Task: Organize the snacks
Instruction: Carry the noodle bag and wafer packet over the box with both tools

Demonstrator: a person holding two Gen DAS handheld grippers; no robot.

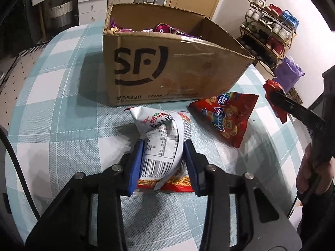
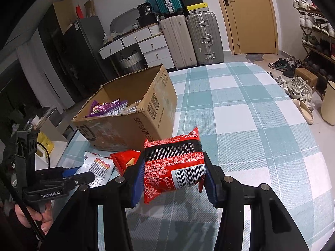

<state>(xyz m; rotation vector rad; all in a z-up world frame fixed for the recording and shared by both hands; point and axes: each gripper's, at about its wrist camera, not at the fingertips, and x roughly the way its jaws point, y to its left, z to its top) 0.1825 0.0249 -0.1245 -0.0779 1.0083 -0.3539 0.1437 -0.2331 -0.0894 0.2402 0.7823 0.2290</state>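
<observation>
My left gripper (image 1: 163, 152) is shut on a white and orange snack bag (image 1: 163, 144) that rests on the checked tablecloth just in front of the cardboard SF box (image 1: 167, 67). My right gripper (image 2: 173, 173) is shut on a red snack packet (image 2: 173, 163) and holds it above the table, right of the box (image 2: 129, 115). The packet and right gripper also show at the right edge of the left wrist view (image 1: 274, 98). A red triangular snack bag (image 1: 228, 115) lies on the table between them. The box holds purple snack packs (image 2: 106, 106).
The table has a blue-and-white checked cloth (image 2: 251, 115). Behind it stand suitcases (image 2: 192, 37), white drawers (image 2: 150, 46) and a door (image 2: 249, 14). A shoe rack (image 1: 270, 31) and loose shoes (image 2: 297, 85) are at the right. The left gripper shows at the lower left of the right wrist view (image 2: 79, 177).
</observation>
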